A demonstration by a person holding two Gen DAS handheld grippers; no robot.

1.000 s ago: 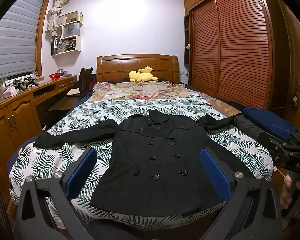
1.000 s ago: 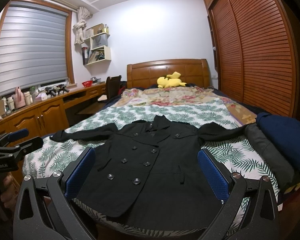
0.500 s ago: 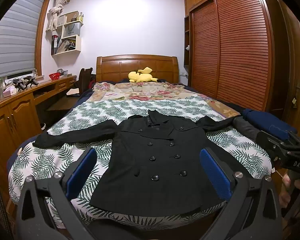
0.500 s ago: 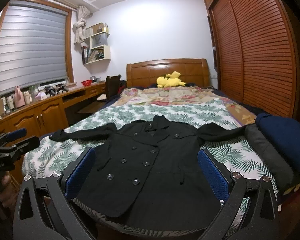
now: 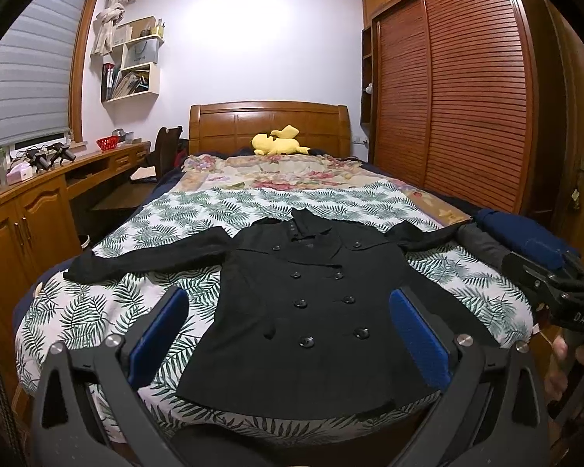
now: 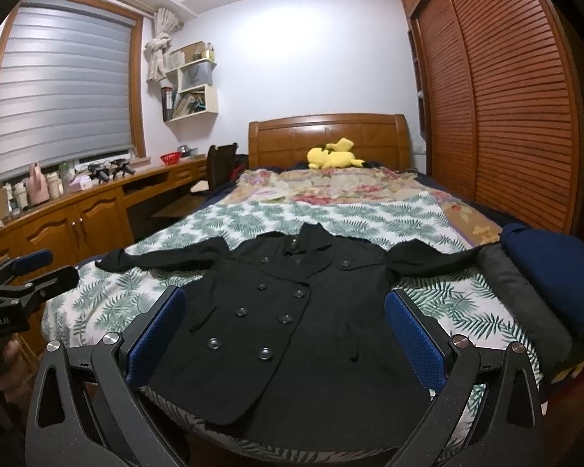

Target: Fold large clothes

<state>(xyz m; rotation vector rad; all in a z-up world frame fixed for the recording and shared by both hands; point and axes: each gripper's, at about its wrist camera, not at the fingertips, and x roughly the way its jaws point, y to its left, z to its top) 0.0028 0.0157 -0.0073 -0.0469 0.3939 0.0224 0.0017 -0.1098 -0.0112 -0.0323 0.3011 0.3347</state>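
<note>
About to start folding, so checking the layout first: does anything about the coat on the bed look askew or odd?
Nothing stands out. The black coat lies flat, buttoned, sleeves spread, on the leaf-print sheet.

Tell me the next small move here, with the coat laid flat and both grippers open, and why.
Probably lower the left gripper toward the sleeve stretched out on the left side and pinch its cuff, to fold it across the body. The black coat lies spread face up on the leaf-print sheet, both sleeves out, nothing folded yet, and the right gripper holds nothing either.
</note>
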